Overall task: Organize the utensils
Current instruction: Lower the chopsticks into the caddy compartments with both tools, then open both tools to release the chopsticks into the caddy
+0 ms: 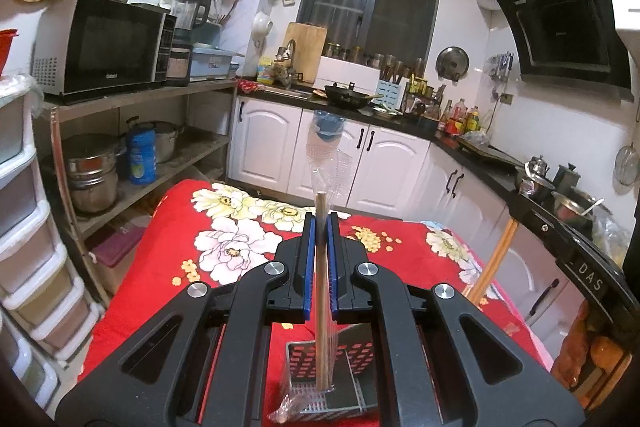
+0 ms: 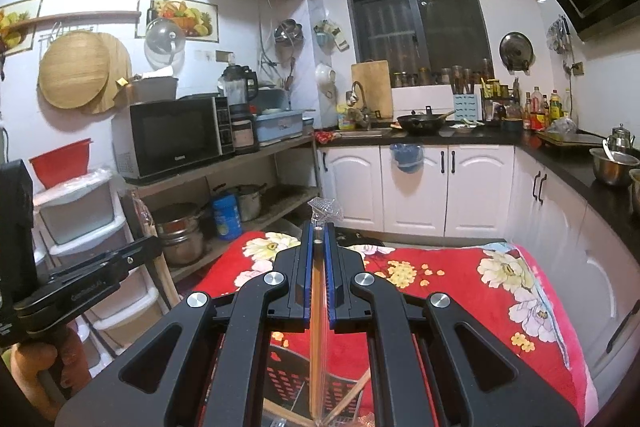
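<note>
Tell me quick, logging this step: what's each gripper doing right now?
Left gripper: closed on a plastic-wrapped pair of chopsticks.
Right gripper: closed on another plastic-wrapped pair of chopsticks.

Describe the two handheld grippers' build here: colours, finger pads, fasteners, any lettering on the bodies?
Both match: the left gripper and right gripper have matte black angular linkage arms with triangular cut-outs, round silver pivot bolts, and narrow fingers faced with blue pads. Seen from the left wrist camera, the right gripper's body shows white letters reading "DAS"; the right wrist camera shows small, unreadable lettering on the left one's side. No cables show.

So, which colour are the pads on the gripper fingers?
Blue pads, clearest in the left wrist view.
</note>
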Demonstrator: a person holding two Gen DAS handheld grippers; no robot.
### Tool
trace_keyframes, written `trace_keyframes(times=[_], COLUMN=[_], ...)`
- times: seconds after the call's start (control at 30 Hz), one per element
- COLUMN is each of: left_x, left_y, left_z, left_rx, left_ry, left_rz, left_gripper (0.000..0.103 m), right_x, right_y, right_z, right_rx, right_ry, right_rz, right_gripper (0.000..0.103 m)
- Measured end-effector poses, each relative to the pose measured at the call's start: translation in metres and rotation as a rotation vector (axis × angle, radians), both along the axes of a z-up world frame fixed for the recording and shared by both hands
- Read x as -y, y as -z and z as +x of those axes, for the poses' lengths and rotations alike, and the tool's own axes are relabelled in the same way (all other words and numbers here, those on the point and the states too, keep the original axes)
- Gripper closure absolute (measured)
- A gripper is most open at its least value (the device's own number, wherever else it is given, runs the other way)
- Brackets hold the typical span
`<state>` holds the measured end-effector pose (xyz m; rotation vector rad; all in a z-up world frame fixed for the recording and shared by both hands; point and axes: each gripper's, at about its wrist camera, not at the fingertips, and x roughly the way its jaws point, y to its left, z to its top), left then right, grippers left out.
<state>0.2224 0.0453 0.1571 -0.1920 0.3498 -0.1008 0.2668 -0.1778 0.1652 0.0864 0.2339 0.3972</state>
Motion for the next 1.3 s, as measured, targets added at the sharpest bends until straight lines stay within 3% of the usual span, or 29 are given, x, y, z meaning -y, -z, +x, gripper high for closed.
trace_keyframes(times=[0.77,1.3], left_x=[0.013,0.008], left_y=[0.049,0.066], left_z=[0.026,0.022], left_rx=[-0.129,-0.2], left_ry=[0.025,0.053], left_rz=[0.054,0.043], left_gripper=[0.102,0.101], right_x=[-0.024,-0.023], right_y=[0.055,0.071], right_z=[0.024,0.023], right_rx=[-0.108,-0.177], right_ry=[-0.017,-0.044], right_rz=[-0.112,-0.137], right_gripper=[0.097,0.094])
